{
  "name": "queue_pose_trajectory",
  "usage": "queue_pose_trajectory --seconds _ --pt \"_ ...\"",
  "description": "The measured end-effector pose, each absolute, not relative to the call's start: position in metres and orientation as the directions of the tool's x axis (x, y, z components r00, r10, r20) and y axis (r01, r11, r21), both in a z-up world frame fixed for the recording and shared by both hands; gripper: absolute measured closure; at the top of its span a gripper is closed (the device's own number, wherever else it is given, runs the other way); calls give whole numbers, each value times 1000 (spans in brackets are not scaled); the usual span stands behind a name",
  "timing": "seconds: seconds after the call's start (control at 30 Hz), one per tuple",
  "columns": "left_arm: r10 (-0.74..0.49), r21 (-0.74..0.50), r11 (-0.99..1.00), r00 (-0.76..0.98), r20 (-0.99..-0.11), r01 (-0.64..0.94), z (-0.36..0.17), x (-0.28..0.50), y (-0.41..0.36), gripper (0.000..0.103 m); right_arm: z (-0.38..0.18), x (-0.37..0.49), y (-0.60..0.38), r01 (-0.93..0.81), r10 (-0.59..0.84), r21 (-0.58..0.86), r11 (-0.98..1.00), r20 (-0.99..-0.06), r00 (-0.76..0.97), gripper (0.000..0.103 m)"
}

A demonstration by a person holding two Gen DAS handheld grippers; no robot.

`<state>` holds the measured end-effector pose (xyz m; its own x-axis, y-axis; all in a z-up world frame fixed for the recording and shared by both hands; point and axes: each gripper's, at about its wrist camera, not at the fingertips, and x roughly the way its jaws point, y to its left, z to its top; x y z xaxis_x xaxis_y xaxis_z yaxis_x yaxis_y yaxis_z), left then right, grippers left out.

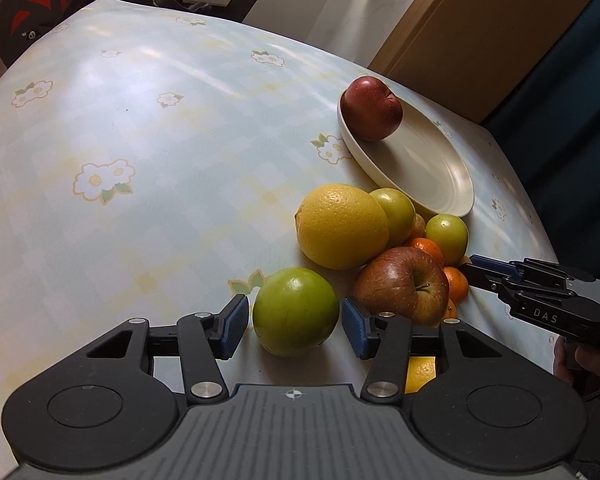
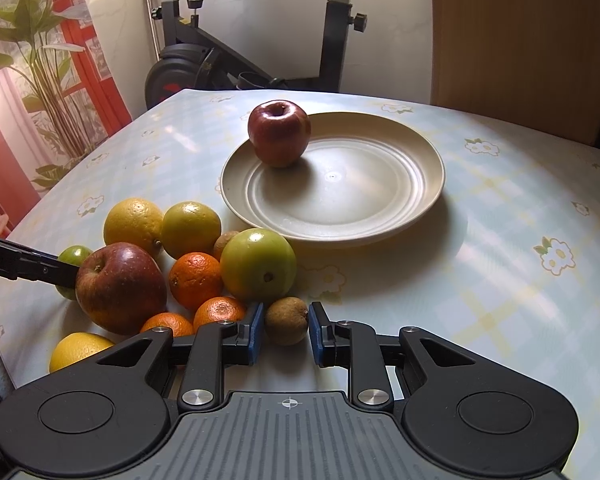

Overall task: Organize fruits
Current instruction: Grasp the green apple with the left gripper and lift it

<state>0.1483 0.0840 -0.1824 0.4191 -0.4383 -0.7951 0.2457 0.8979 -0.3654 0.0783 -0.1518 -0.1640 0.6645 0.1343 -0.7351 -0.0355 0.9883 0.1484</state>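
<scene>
A cream plate (image 2: 380,216) (image 1: 440,184) holds one dark red apple (image 2: 279,133) (image 1: 372,108) at its far left rim. Beside the plate lies a pile of fruit: a yellow orange (image 1: 342,226), a red apple (image 1: 402,284) (image 2: 120,286), several small oranges (image 2: 196,278) and green fruits (image 2: 258,266). My left gripper (image 1: 295,326) is open with its pads either side of a green fruit (image 1: 296,310). My right gripper (image 2: 286,334) is open around a small brown kiwi (image 2: 286,320), pads close to it without clearly touching.
The table (image 1: 140,140) has a pale floral cloth. An exercise bike (image 2: 220,68) stands beyond its far edge, a plant (image 2: 40,60) at the left and a wooden panel (image 2: 520,40) at the right. A yellow fruit (image 2: 78,350) lies at the near left edge.
</scene>
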Motion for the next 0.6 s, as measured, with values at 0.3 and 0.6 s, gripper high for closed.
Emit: queue_pose_trajectory --seconds 0.3,0.6 --pt "-401 -328 915 450 -798 232 -182 143 85 54 -167 80 -158 -6 156 204 979 -732 663 79" --pt "-369 -305 929 498 -784 209 -174 141 89 54 -170 81 -163 16 194 272 962 -726 660 80"
